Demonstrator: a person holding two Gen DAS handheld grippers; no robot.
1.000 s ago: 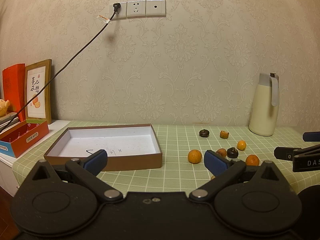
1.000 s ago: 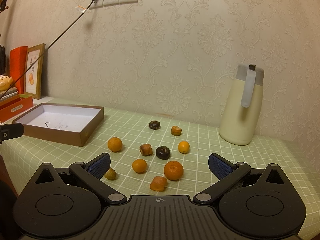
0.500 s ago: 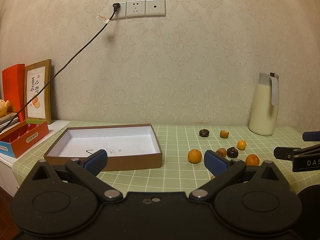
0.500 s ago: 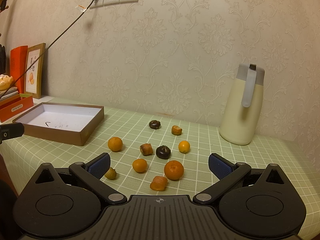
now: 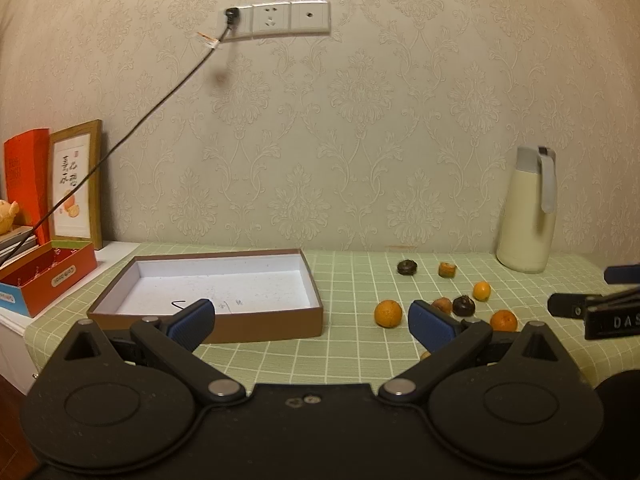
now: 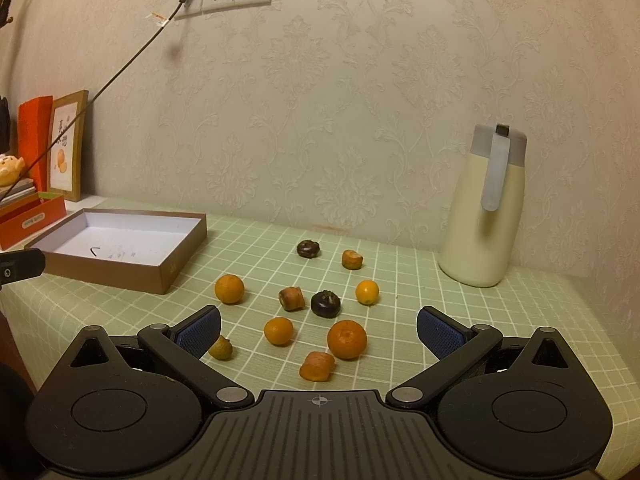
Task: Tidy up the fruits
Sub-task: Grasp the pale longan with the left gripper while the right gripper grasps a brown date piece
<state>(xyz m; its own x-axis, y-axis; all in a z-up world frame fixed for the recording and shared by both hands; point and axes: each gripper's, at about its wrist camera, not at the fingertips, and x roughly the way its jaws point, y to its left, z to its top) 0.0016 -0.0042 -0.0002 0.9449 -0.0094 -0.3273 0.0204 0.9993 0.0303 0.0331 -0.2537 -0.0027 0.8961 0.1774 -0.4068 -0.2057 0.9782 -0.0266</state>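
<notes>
Several small fruits lie scattered on the green checked tablecloth [image 6: 400, 320]: oranges [image 6: 347, 339] [image 6: 229, 289] [image 6: 279, 331], a small yellow-orange fruit [image 6: 367, 292], dark round ones [image 6: 325, 303] [image 6: 308, 249] and brown chunks [image 6: 317, 366] [image 6: 291, 298]. An empty brown box [image 5: 224, 330] [image 6: 168, 270] with a white inside sits to their left. My left gripper [image 5: 311, 320] is open in front of the box's right corner, holding nothing. My right gripper [image 6: 319, 330] is open just short of the fruit cluster, also holding nothing. In the left wrist view the right gripper's fingertips [image 5: 572, 310] show at the right edge.
A cream thermos jug [image 6: 486, 208] stands at the back right by the wallpapered wall. A red open box [image 5: 48, 276], a framed picture [image 5: 76, 184] and a red card [image 5: 24, 184] sit at the left. A cable [image 5: 132, 132] runs down from the wall socket [image 5: 276, 20].
</notes>
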